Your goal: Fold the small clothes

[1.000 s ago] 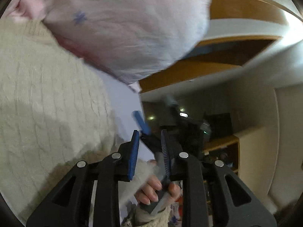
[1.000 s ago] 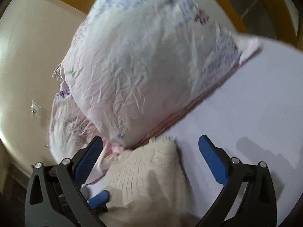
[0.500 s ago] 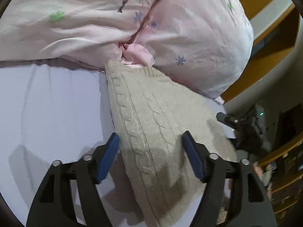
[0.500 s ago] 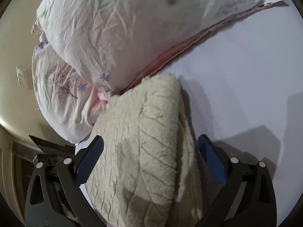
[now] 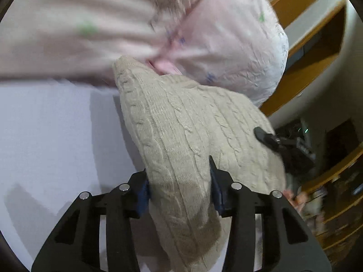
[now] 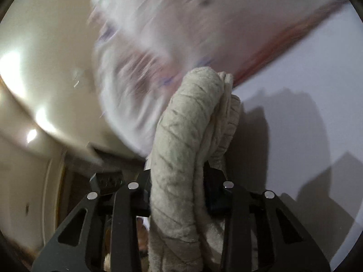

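Observation:
A cream cable-knit sweater (image 5: 186, 131), folded into a thick bundle, lies on the pale lilac bed sheet (image 5: 50, 131) against the pillows. My left gripper (image 5: 179, 188) is shut on one end of it, the knit squeezed between its blue pads. My right gripper (image 6: 177, 181) is shut on the other side of the same sweater (image 6: 188, 122), where the folded layers bulge out between the fingers. The right gripper's tip (image 5: 263, 136) shows at the sweater's far edge in the left wrist view.
Two pink-white floral pillows (image 5: 226, 40) lie just behind the sweater, also blurred in the right wrist view (image 6: 158, 34). A wooden headboard and shelving (image 5: 317, 45) stand to the right. The sheet (image 6: 306, 102) spreads to the right of the bundle.
Both grippers were open around the sweater half a second ago. Both have now closed on it. The views are blurred by motion.

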Tool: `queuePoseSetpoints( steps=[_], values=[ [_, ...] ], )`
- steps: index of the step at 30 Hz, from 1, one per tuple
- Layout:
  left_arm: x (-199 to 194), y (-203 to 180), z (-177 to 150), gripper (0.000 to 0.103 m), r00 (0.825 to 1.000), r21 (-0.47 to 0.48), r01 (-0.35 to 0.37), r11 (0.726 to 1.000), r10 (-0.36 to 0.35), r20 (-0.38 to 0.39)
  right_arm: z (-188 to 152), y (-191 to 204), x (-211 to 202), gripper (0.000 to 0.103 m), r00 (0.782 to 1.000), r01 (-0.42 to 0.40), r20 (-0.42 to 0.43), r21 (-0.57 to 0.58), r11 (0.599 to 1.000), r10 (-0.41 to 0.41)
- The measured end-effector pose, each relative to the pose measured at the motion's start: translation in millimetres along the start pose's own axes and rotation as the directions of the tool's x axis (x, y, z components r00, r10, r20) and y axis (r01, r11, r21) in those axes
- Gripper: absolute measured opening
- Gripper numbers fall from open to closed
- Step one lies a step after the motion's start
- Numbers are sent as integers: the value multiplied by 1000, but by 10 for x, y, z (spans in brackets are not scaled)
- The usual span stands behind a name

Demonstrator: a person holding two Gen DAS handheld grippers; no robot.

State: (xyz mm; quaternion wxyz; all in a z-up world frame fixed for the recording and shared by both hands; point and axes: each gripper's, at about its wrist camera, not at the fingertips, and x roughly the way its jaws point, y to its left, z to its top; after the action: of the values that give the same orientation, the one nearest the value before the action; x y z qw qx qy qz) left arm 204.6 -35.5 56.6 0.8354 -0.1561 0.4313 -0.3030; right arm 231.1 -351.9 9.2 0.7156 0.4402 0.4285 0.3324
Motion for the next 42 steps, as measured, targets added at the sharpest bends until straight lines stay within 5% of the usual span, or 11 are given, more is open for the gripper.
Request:
queuePoseSetpoints(
  steps=[2, 5, 11, 13, 20, 23, 26, 29, 33, 40, 42],
  values=[
    [-197, 146, 14, 50, 992, 55, -125, 991, 123, 37, -49, 147, 238, 34, 994, 105, -27, -74, 992, -108],
    [-339, 332, 41, 52, 969, 26, -241, 970, 239, 68, -113, 346, 334, 44, 845, 535, 154, -208, 819, -512],
    [-659, 86, -154, 78, 928, 83, -336, 938, 315, 198, -126, 238, 278, 56, 934, 356, 90, -130, 925, -347],
    [-613, -45, -255, 89, 908, 103, -391, 914, 366, 203, -180, 259, 466, 29, 935, 352, 30, -173, 920, -353],
    [-666, -120, -869, 102, 850, 95, -520, 849, 504, 153, -288, 519, 303, 29, 781, 617, 269, -196, 762, -564],
    [-633, -91, -988, 102, 856, 96, -513, 853, 502, 122, -595, 821, -20, 96, 692, 707, 402, -211, 675, -600],
    [-532, -73, -1060, 102, 851, 110, -524, 844, 519, 73, -1047, 1032, -346, 101, 635, 761, 502, -272, 589, -587],
    [-404, -64, -1116, 102, 832, 127, -553, 824, 555, 20, -1490, 1094, -365, 101, 617, 786, 467, -334, 520, -633],
    [-319, -107, -1196, 102, 812, 152, -579, 801, 584, 11, -1816, 998, -31, 101, 680, 725, 311, -419, 547, -663],
    [-335, -104, -1190, 102, 817, 154, -571, 807, 576, 10, -1883, 821, 544, 101, 546, 798, 220, -431, 421, -809],
    [-335, -103, -1190, 102, 817, 154, -570, 807, 576, 10, -1897, 807, 562, 101, 543, 802, 223, -424, 421, -810]
  ],
)
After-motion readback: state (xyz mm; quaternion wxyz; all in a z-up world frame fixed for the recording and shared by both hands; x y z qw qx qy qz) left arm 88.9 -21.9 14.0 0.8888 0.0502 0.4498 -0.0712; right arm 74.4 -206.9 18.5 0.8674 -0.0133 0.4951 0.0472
